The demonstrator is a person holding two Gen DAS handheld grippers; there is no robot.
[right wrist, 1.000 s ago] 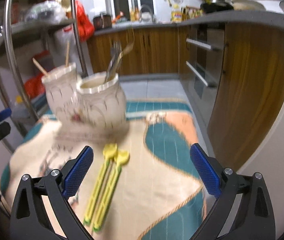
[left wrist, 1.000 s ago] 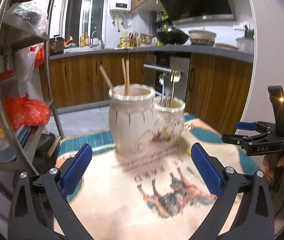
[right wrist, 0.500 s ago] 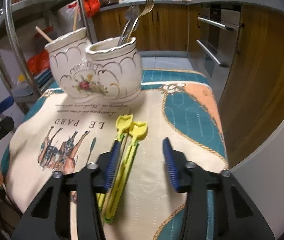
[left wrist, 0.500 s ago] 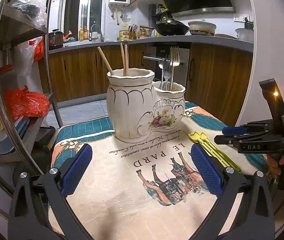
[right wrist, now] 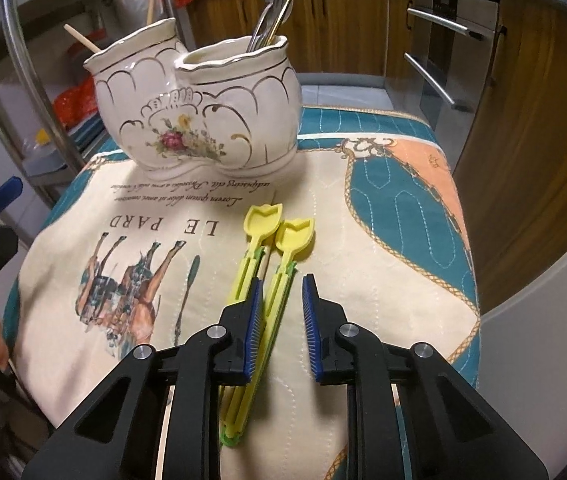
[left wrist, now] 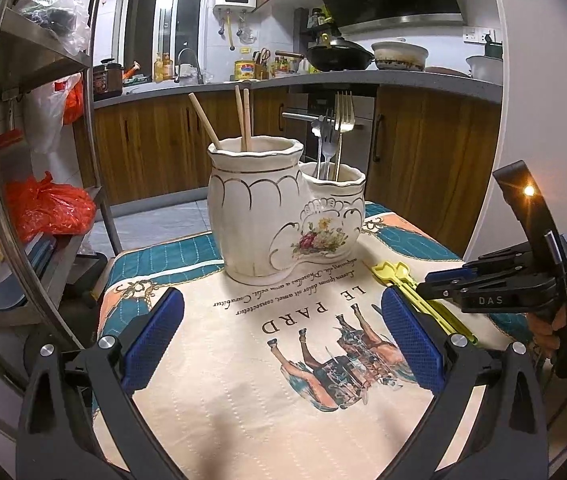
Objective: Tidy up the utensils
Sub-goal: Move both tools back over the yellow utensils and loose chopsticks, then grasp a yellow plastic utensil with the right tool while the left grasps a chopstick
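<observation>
A white ceramic double holder point(left wrist: 283, 216) point(right wrist: 203, 120) stands on the printed cloth. Wooden chopsticks point(left wrist: 243, 116) rest in its taller pot and metal forks point(left wrist: 339, 120) in the lower one. Two yellow plastic utensils point(right wrist: 279, 240) point(left wrist: 399, 276) lie side by side on the cloth. My right gripper point(right wrist: 281, 312) hovers low over their handles. Its jaws are closing, with the right-hand utensil's handle in the gap and no pad pressing on it. My left gripper point(left wrist: 283, 328) stands wide open over the cloth with nothing between its fingers.
The cloth-covered table point(right wrist: 403, 200) ends close on the right, beside a white wall. A steel rack point(left wrist: 43, 200) with orange bags stands to the left. Wooden cabinets and an oven point(right wrist: 443, 40) lie behind.
The right gripper's jaws have narrowed from wide apart to a small gap. It has tipped downward and come closer over the yellow utensils. The left gripper has hardly moved.
</observation>
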